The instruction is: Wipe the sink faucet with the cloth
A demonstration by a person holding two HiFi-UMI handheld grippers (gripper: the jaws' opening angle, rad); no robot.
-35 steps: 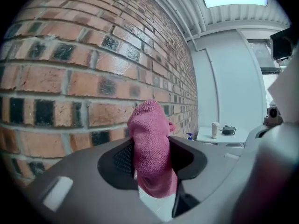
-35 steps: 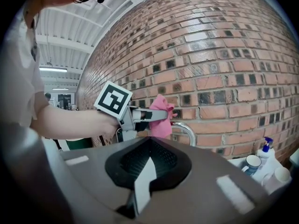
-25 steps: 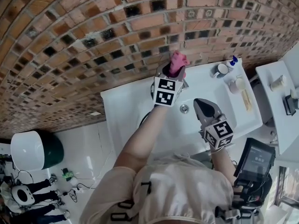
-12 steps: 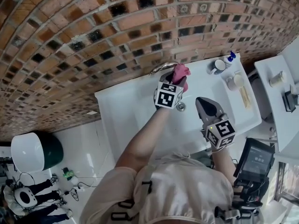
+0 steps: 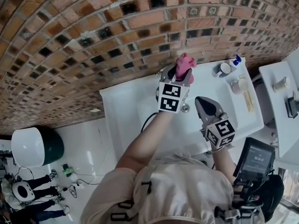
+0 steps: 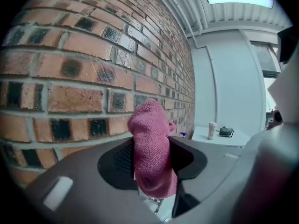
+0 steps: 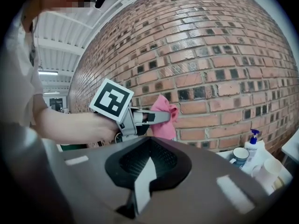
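Observation:
A pink cloth [image 5: 184, 63] sticks up out of my left gripper [image 5: 180, 74], which is shut on it near the brick wall behind the white sink [image 5: 122, 107]. The same cloth [image 6: 151, 150] fills the gap between the jaws in the left gripper view. A curved grey piece of the faucet [image 5: 164, 72] shows just left of the gripper; the rest is hidden behind it. My right gripper [image 5: 200, 101] hovers over the basin to the right, jaws shut with nothing in them. From the right gripper view, the left gripper [image 7: 161, 118] and cloth [image 7: 164, 121] stand against the bricks.
On the sink's right ledge stand a mug [image 5: 223, 69], a blue-capped bottle [image 5: 235, 60] and a pale cup [image 5: 239, 84]. The drain [image 5: 185, 108] lies in the basin. A white side table [image 5: 276, 97] is at the right, a brick wall [image 5: 93, 27] behind.
The left gripper dipped toward the basin with the cloth, then rose back up against the wall. The right gripper has stayed where it was.

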